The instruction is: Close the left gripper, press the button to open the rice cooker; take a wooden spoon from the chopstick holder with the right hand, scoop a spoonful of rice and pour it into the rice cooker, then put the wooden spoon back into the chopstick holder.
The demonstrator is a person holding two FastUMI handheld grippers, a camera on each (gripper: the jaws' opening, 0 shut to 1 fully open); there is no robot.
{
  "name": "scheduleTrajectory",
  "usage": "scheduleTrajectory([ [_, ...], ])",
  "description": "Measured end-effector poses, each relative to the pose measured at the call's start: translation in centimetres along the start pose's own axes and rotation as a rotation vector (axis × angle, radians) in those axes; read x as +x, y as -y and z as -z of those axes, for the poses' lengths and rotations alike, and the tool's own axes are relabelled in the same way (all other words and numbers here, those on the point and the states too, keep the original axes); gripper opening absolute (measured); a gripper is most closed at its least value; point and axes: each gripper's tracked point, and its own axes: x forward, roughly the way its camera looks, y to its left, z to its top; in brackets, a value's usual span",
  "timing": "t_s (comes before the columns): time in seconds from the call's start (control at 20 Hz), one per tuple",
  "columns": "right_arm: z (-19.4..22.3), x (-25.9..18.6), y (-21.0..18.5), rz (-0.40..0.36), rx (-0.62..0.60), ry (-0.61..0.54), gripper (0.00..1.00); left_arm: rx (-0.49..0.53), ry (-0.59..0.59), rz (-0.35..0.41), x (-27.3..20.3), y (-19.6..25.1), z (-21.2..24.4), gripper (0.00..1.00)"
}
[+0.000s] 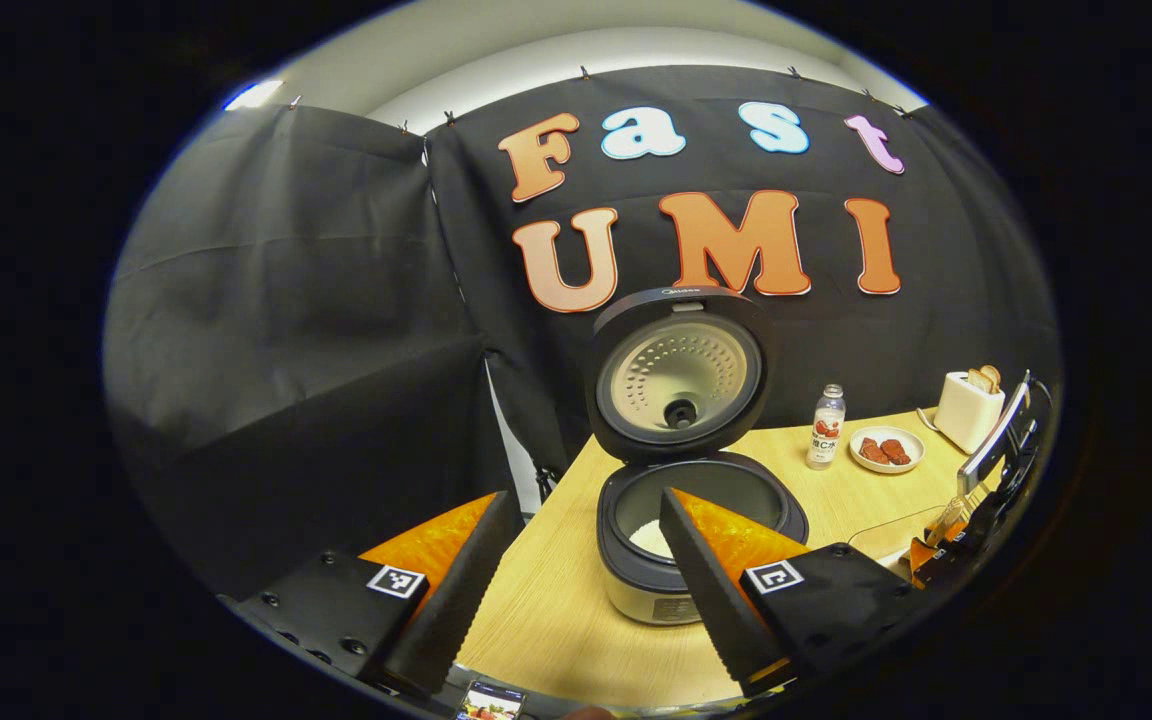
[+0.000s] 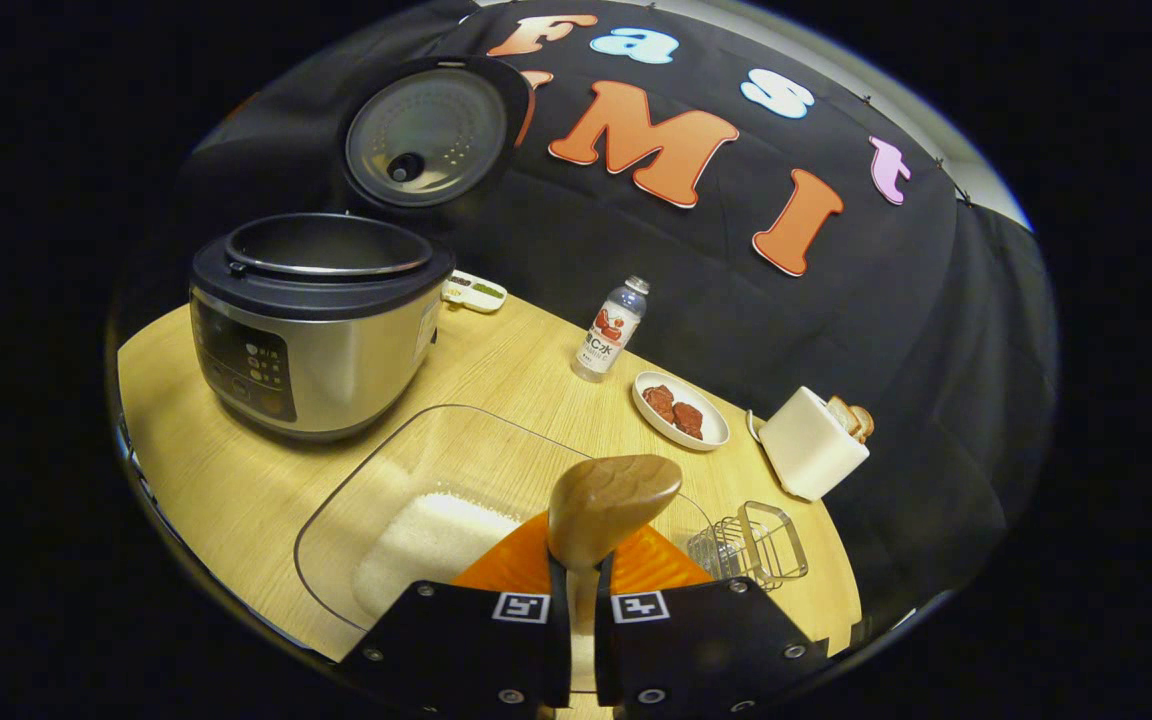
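The rice cooker [image 1: 681, 560] stands with its lid [image 1: 678, 372] swung up, and a little white rice [image 1: 652, 538] lies in the pot. My left gripper [image 1: 588, 500] hovers open in front of it, fingers wide apart and holding nothing. My right gripper [image 2: 581, 570] is shut on the handle of the wooden spoon [image 2: 614, 505]. The spoon's bowl hangs over a clear tray [image 2: 356, 470] holding a heap of rice [image 2: 426, 540]. I see no rice on the spoon. The cooker [image 2: 316, 320] sits left of the tray. The wire chopstick holder [image 2: 751, 545] stands to the right.
On the wooden table [image 2: 526, 375] stand a drink bottle [image 2: 611, 330], a plate of brown food [image 2: 681, 410] and a white toaster with bread [image 2: 816, 440]. A small white remote [image 2: 473, 290] lies behind the cooker. The right gripper with the hand holding it [image 1: 986, 490] shows at the far right.
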Motion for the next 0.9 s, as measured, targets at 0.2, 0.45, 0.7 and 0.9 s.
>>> scheduleTrajectory([
  [0.2, -1.2, -0.5, -1.6, -0.056, 0.116, -0.003, 0.09, 0.002, -0.002, 0.007, 0.0, -0.5, 0.3, 1.00],
  [0.45, -2.4, -0.8, -3.1, -0.160, 0.388, -0.026, 0.09, -0.006, -0.009, 0.000, 0.0, -1.5, 0.8, 1.00],
  [0.7, -2.2, -0.5, -2.6, -0.184, 0.589, -0.055, 0.09, -0.003, -0.019, -0.013, 0.1, -2.6, 1.2, 0.94],
  [0.9, -1.9, -0.2, -2.3, -0.216, 0.748, -0.091, 0.09, -0.001, -0.030, -0.007, 0.2, -2.7, 1.5, 1.00],
])
